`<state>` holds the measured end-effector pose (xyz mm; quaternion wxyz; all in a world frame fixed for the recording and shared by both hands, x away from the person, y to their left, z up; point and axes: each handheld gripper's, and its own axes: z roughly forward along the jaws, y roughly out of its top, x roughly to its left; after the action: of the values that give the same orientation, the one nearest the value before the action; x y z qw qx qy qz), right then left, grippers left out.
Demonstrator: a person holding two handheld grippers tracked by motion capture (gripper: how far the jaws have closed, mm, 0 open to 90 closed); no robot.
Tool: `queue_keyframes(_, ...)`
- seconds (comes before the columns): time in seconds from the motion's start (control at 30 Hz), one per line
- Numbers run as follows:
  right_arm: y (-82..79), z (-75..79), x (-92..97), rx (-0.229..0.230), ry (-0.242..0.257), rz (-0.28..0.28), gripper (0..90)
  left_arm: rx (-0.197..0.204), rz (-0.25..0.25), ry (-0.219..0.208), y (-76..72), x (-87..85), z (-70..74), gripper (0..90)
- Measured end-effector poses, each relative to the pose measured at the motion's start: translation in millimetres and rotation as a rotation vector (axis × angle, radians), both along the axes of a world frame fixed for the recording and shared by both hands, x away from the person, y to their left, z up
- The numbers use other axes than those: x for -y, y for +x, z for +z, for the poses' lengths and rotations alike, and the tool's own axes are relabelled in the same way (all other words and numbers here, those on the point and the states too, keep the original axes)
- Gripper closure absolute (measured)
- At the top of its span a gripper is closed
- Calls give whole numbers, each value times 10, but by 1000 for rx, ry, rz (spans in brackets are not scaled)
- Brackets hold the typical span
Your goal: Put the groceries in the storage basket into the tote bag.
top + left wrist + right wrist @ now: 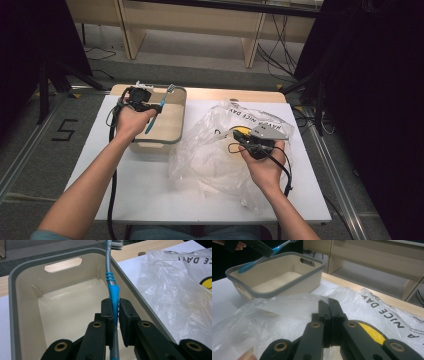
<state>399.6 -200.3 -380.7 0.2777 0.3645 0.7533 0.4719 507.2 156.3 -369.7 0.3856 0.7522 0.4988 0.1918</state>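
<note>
Left gripper point(114, 311) clamped on blue toothbrush point(113, 290), held over beige bin point(172, 135) near table's far edge. Right gripper point(329, 308) pinched shut on plastic bag point(287, 315).

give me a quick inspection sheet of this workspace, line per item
surface: white table top on a wooden table, bare at the near edge
job's things: blue toothbrush held over the beige bin; clear plastic bag lying crumpled beside the bin
clutter: nothing seen
grippers: left gripper shut on the toothbrush handle; right gripper shut on a fold of the bag
cables: black cable trailing from the left gripper, more cables on the floor behind
surroundings: wooden desk legs, grey floor, a 5 taped on the floor
</note>
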Motion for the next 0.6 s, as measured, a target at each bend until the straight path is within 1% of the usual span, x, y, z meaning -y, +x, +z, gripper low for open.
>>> queue_keyframes(0.2,-1,-3,-6,0,-1,1,900,17,-31,-4,-135,17,15,819)
queue_keyframes(0.23,0,-3,-5,0,-1,1,900,20,-36,0,-158,20,15,819)
queue_keyframes(0.27,0,-3,-3,0,-1,0,900,20,-36,0,-158,20,15,819)
queue_keyframes(0.3,-1,-1,-1,-1,0,0,900,22,-48,1,-207,24,15,819)
queue_keyframes(0.33,-1,-1,0,-1,0,0,900,22,-48,1,-207,24,15,819)
queue_keyframes(0.37,-2,0,0,-3,1,0,900,27,-57,-1,-259,27,14,819)
queue_keyframes(0.4,-2,0,0,-3,1,0,900,27,-57,-1,-259,27,14,819)
queue_keyframes(0.43,1,-2,0,-1,0,1,900,30,-66,2,-309,26,14,819)
queue_keyframes(0.47,1,-2,-1,-2,-1,1,900,30,-66,2,-309,26,14,819)
queue_keyframes(0.5,1,-3,-3,-2,0,1,900,34,-67,1,-350,28,-2,819)
queue_keyframes(0.53,1,-3,-3,-2,0,1,900,34,-67,1,-350,28,-2,819)
queue_keyframes(0.6,-2,-4,-9,-3,-1,3,900,32,-77,6,-399,25,-27,819)
